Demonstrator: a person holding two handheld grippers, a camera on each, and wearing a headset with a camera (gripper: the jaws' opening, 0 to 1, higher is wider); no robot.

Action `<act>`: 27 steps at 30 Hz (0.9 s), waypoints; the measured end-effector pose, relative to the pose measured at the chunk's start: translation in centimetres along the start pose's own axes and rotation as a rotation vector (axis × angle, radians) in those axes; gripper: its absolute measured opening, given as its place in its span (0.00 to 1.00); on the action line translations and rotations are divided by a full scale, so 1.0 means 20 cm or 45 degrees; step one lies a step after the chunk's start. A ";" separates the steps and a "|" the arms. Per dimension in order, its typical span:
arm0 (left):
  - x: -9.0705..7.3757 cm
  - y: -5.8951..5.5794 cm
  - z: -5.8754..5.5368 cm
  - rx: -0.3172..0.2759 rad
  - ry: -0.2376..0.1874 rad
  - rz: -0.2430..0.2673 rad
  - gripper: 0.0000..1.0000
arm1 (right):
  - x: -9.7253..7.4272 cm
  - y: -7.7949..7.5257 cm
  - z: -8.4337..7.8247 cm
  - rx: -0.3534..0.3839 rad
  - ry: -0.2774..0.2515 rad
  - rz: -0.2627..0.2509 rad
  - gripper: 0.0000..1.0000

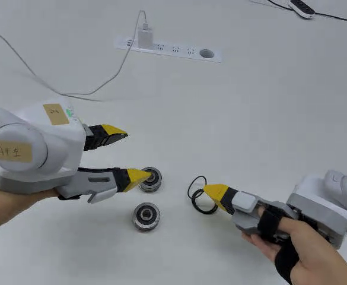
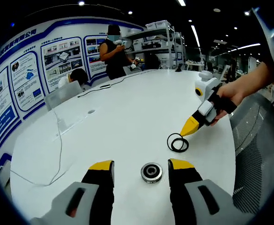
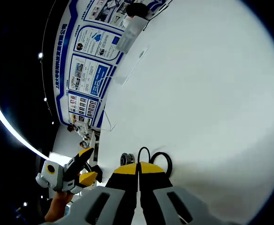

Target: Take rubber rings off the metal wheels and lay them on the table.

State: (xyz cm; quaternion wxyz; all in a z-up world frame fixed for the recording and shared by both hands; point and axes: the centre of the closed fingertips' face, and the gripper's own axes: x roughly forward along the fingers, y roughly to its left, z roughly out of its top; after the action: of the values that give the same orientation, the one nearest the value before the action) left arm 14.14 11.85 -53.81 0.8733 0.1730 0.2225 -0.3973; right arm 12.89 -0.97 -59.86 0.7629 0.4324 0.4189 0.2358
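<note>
My left tool hangs open with one metal wheel just beside its lower tip and a second wheel near it on the counter. My right tool is closed, its tips touching the black rubber rings lying on the counter.

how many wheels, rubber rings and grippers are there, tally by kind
metal wheels: 2
rubber rings, overlapping on the table: 2
hand-held grippers, left and right: 2
total: 6
</note>
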 end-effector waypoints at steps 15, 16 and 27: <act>-0.06 -0.03 0.02 -0.039 -0.036 0.016 0.47 | -0.04 -0.08 -0.04 -0.013 0.003 -0.109 0.01; -0.07 -0.03 0.02 -0.039 -0.036 0.017 0.47 | -0.04 -0.08 -0.04 -0.021 0.003 -0.120 0.02; -0.08 -0.06 0.05 -0.035 -0.052 0.014 0.47 | -0.08 -0.09 -0.03 -0.154 -0.012 -0.212 0.12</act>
State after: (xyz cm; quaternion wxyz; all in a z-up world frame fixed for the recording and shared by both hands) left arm 12.50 11.64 -52.25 0.8821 0.1539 0.2092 -0.3930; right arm 11.53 -2.70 -60.93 0.8065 0.3502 0.4347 0.1946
